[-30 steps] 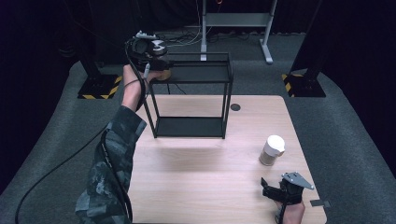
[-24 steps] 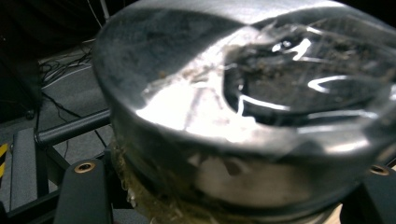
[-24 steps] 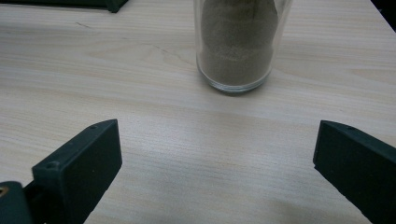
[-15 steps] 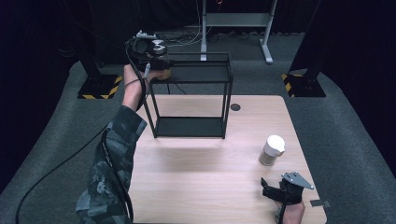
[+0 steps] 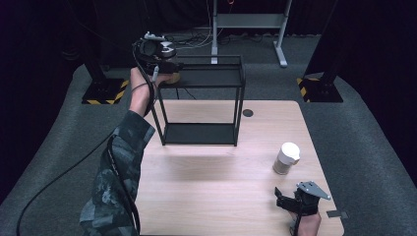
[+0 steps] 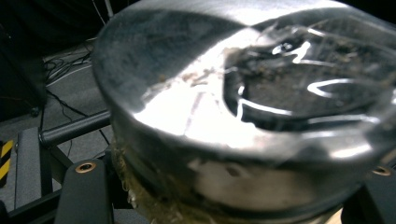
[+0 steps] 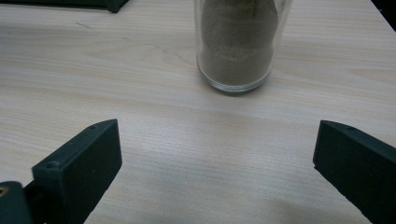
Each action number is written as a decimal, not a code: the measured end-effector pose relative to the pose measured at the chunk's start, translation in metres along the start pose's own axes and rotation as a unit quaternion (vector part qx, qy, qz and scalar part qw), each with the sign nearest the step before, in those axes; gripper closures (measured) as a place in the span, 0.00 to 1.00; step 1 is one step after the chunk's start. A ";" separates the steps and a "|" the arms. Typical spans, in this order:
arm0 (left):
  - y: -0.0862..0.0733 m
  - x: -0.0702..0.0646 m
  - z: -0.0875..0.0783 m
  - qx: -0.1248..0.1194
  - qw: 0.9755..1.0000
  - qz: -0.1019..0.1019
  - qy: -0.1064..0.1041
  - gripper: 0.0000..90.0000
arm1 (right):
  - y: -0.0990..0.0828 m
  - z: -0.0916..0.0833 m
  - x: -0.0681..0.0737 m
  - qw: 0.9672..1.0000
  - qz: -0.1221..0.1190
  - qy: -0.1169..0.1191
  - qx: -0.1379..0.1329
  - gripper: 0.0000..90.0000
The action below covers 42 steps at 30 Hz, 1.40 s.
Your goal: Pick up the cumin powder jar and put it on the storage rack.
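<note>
My left gripper (image 5: 169,66) is raised at the left end of the top shelf of a black metal rack (image 5: 239,101). It is shut on a round jar (image 5: 173,77) with tan contents. In the left gripper view the jar (image 6: 243,116) sits very close, with a clear shiny lid, and the left gripper (image 6: 229,191) has a black jaw on each side of it. My right gripper (image 5: 290,197) rests low at the table's front right, open with nothing between its jaws. In the right gripper view the right gripper (image 7: 215,158) faces a glass jar of sandy powder (image 7: 236,42) standing a short way ahead.
The glass jar with a white lid (image 5: 286,158) stands on the wooden table (image 5: 206,196) right of the rack. The rack's lower shelf (image 5: 199,132) is bare. A small dark disc (image 5: 248,112) lies behind the rack. Stands and cables sit on the floor beyond.
</note>
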<state>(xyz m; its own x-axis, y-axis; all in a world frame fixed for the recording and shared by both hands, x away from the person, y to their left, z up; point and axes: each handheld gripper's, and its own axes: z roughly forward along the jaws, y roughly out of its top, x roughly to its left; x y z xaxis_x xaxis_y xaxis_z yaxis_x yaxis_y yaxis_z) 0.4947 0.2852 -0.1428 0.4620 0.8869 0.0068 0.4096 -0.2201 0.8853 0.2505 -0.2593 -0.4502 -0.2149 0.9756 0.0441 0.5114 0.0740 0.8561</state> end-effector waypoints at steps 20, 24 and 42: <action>0.018 -0.021 -0.017 0.062 0.997 0.040 0.038 0.00 | 0.000 0.000 0.001 1.000 -0.003 -0.002 0.000 0.00; 0.015 -0.027 -0.030 0.072 0.995 0.061 0.041 0.00 | 0.000 0.000 0.001 1.000 -0.004 -0.002 0.000 0.00; -0.105 -0.044 -0.056 0.106 0.988 0.109 0.016 0.00 | 0.001 0.000 0.002 1.000 -0.004 -0.004 0.002 0.00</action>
<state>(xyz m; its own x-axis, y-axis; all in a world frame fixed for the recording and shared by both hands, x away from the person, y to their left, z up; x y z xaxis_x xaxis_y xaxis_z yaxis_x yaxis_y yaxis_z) 0.3870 0.2920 -0.2100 0.5340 0.8206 0.2036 0.4608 -0.4844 0.7437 0.2507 -0.2570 -0.4496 -0.2124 0.9766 0.0333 0.5137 0.0826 0.8540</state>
